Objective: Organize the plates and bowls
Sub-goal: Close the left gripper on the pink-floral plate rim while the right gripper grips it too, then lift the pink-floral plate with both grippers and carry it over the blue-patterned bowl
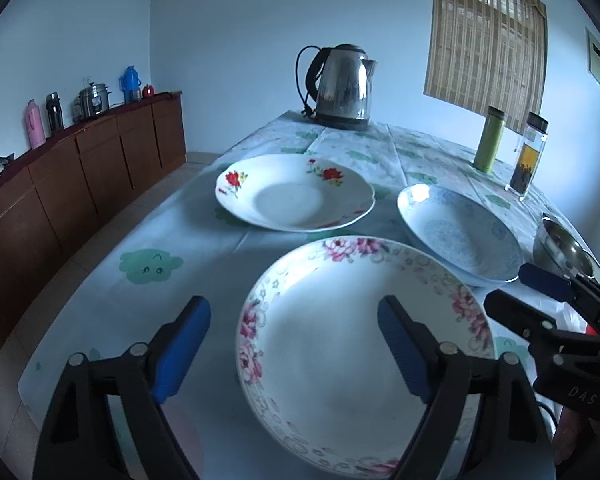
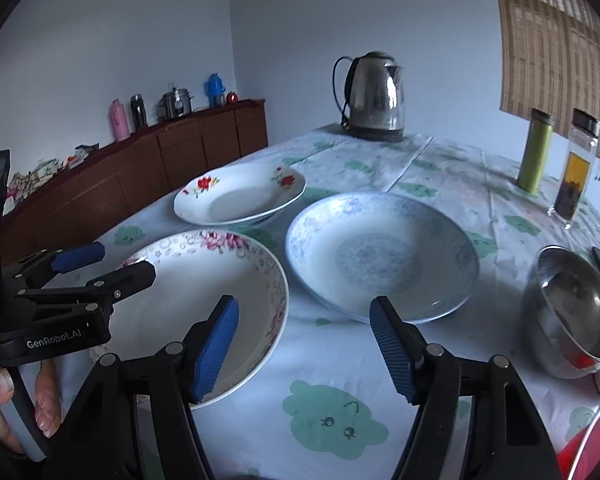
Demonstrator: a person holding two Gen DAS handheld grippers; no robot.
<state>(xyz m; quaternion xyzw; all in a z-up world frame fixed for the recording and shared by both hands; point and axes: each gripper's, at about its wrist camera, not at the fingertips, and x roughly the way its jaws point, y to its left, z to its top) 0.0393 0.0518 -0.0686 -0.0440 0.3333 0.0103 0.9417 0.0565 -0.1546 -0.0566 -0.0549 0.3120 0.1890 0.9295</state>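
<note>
The pink-flowered plate [image 1: 364, 356] lies on the table [image 1: 112, 300] at twelve o'clock from the left gripper [image 1: 294, 346], jaws spread astride its near-left rim, pinching nothing. The right gripper [image 2: 304, 350], also spread and empty, faces the blue plate [image 2: 382, 256] at one o'clock.

Three shallow white plates lay upright on the table, close together but apart. The nearest, the pink-flowered plate [image 1: 364, 352], carried pink blossoms and grey rings around its rim. Behind it sat the red-flowered plate [image 1: 294, 192], with red blooms on a scalloped edge. To the right lay the blue-patterned plate [image 2: 382, 256], pale blue all over. A steel bowl [image 2: 572, 312] stood tilted further right.
</note>
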